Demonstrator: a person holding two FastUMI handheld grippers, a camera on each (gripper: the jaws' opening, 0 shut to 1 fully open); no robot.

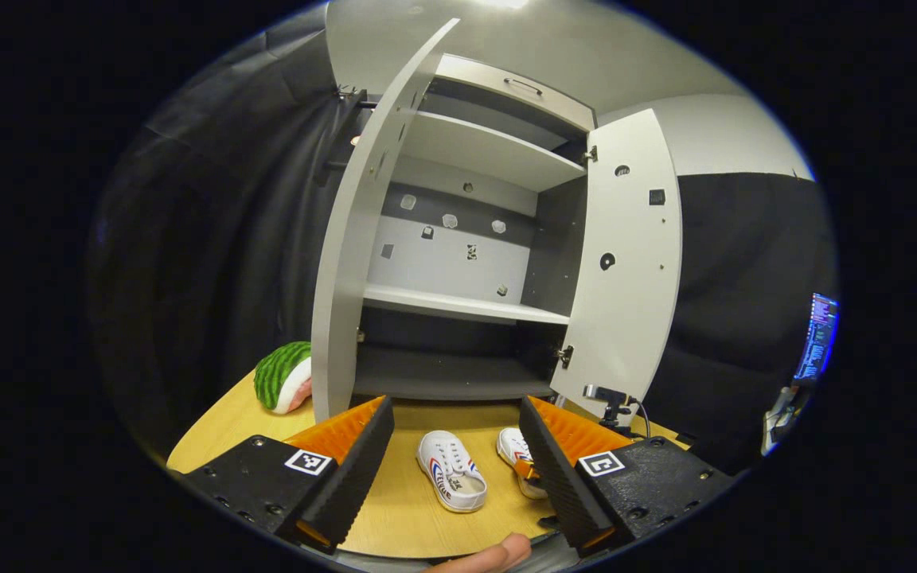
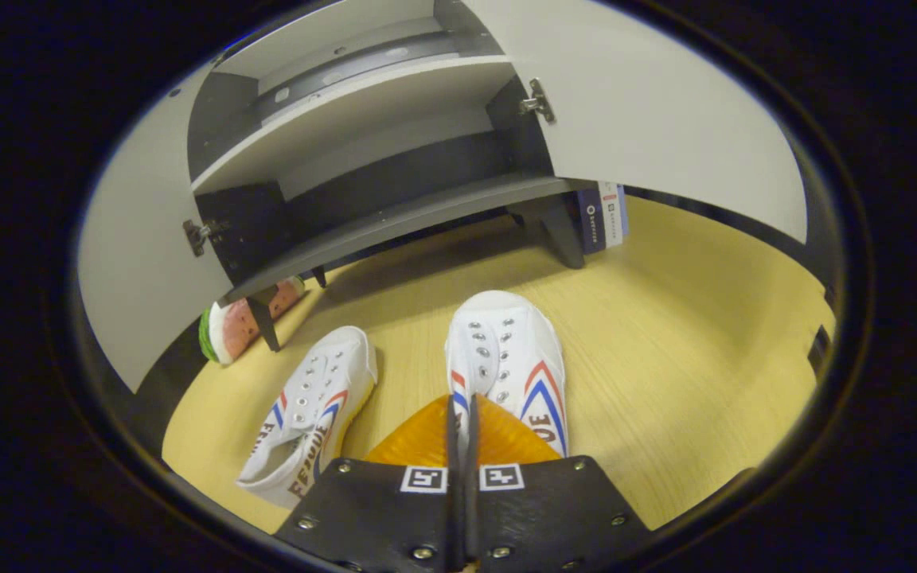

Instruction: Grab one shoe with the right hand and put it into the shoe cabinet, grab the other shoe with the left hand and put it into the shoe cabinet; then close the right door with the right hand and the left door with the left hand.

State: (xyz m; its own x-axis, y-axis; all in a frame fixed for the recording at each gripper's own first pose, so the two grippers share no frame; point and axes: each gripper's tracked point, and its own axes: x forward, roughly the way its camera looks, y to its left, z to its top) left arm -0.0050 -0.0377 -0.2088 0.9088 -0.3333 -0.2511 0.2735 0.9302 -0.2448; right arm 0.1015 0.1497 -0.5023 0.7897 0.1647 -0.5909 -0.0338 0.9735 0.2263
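- Left gripper view: your left gripper [image 1: 455,446] was spread wide, grasping nothing, above the wooden tabletop [image 1: 427,517].
- Both white shoes lay in front of the shoe cabinet [image 1: 458,263], whose two doors stood open.
- Right gripper view: your right gripper [image 2: 462,414] was clenched on the rear of the right-hand shoe [image 2: 506,358]; the other shoe [image 2: 311,406] lay just beside it.

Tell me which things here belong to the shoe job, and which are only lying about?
Belong to the job:
- white canvas shoe under the right gripper
- second white canvas shoe beside it
- grey wooden shoe cabinet, both doors open

Only lying about:
- green watermelon-slice cushion
- small black camera on a stand
- blue and white box behind the cabinet leg
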